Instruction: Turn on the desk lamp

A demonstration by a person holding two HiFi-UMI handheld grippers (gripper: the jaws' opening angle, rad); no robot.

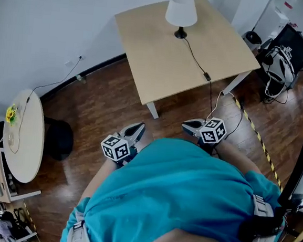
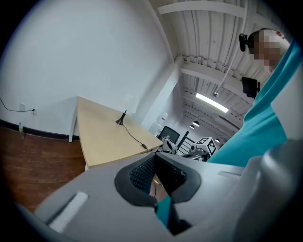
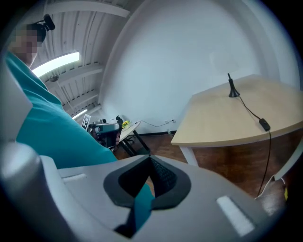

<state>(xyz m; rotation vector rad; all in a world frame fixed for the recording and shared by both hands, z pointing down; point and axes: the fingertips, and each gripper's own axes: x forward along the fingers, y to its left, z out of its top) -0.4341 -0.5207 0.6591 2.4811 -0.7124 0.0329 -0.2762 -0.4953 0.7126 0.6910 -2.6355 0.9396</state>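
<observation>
**A:** Where is the lamp?

**B:** The lamp [image 1: 181, 12] stands at the top centre of the head view, near the far edge of the bench [image 1: 156, 65]. Its cord [image 1: 195, 53] runs down and to the right across the bench. The cord carries a small dark block [image 1: 207, 76] close to the near edge, then drops to the floor [image 1: 94, 107].

**A:** And the grippers?

**B:** Both sit low in the frame, close to the person's teal shirt [image 1: 176, 194] and well apart from the bench. The left gripper [image 1: 134, 132] has its jaws closed tip to tip with nothing between them. The right gripper [image 1: 192, 125] is the same, closed and empty.

**A:** What could go wrong from here?

**B:** The first risk is picking the wrong target. The block looks like an inline switch, but it is too small to confirm, and the control could be on the lamp instead. The second is the press itself. The block lies loose on a smooth top, so a push from closed tips may slide it rather than click it. That would drag the cord and could pull the lamp over. The third is the cord hanging off the bench edge, right in the person's path at centre right. A foot or the right gripper could snag it on the way in.
</observation>
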